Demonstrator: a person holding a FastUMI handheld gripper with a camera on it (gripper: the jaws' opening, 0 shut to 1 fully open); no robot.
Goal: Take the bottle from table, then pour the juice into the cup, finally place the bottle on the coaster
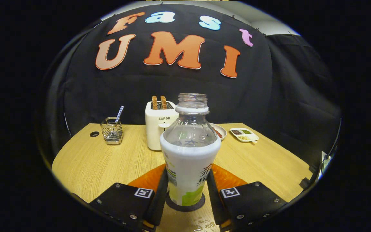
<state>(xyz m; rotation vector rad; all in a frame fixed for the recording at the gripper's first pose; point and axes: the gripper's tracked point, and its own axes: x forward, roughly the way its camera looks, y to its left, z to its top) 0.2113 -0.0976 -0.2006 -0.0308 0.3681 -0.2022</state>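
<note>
Currently the uncapped bottle point(190, 158) is seen upright on the dark coaster point(185, 205) on the bench point(85, 161), apparently emptied, light, slick-sleeved; fingers point(162, 190) flank its lower body, contact uncertain.

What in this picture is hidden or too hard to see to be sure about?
- Dark round coaster: mostly covered by the clear uncapped plastic bottle with the white-and-green label standing on it.
- Gripper: whether its jaws press the bottle or just flank it.
- White toaster: right side behind the bottle.
- White divided dish: contents too small.
</note>
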